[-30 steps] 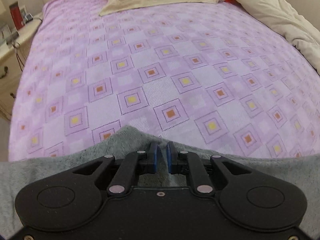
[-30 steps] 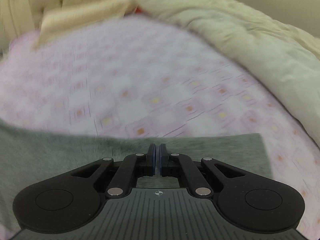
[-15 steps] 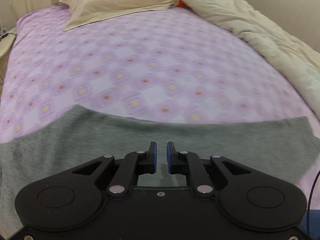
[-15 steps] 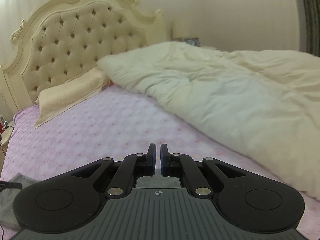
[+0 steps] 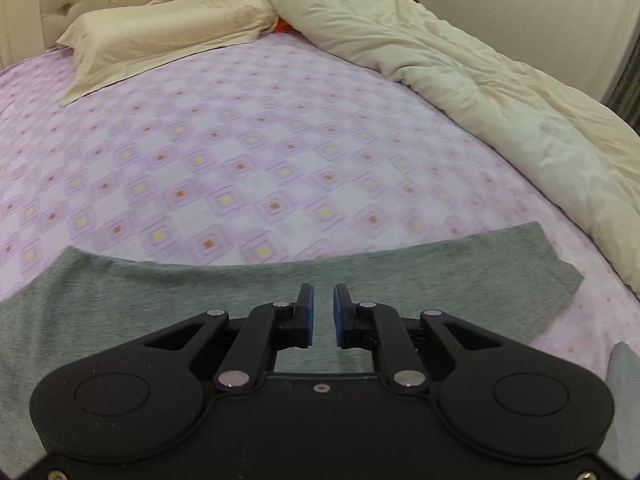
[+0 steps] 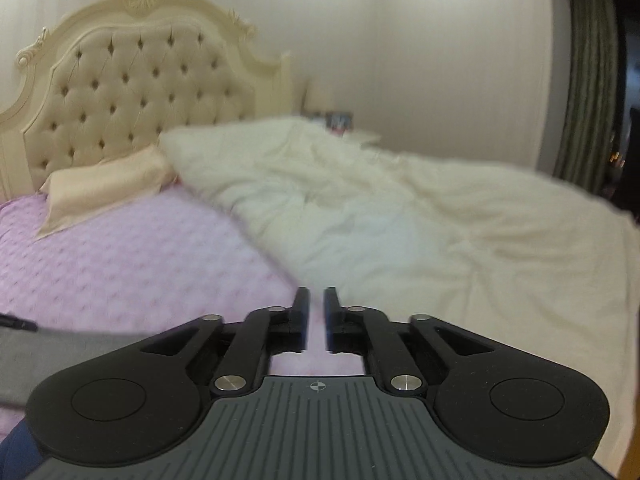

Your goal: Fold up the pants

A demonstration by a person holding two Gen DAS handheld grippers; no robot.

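Here, the grey pants [image 5: 280, 280] are seen in the left wrist view as a flat folded band lying across the near part of the purple patterned bed sheet [image 5: 224, 152], running from the left edge of that view to a squared end near the cream duvet [image 5: 480, 92]. The left claw [image 5: 323, 298] is held above the pants, its blue pads parted by a narrow gap with nothing between them; no cloth is gripped. Beyond the pants, a beige pillow [image 5: 160, 36] is shown at the head of the sheet, with a small orange item [image 5: 285, 25] wedged between pillow and duvet; what it is cannot be told.

In the right wrist view, only a blurred grey strip of the pants [image 6: 60, 344] is caught, at the lower left, near a thin dark object [image 6: 16, 323] that is too small to name. The right claw [image 6: 316, 300] is seen over the sheet, to the right of the pants; its jaws are opening and are empty. Things missed by the left view are shown here: the whole carved, tufted headboard [image 6: 140, 80], the pale wall [image 6: 440, 60], and a dark curtain [image 6: 588, 80] at the far right, past the duvet.
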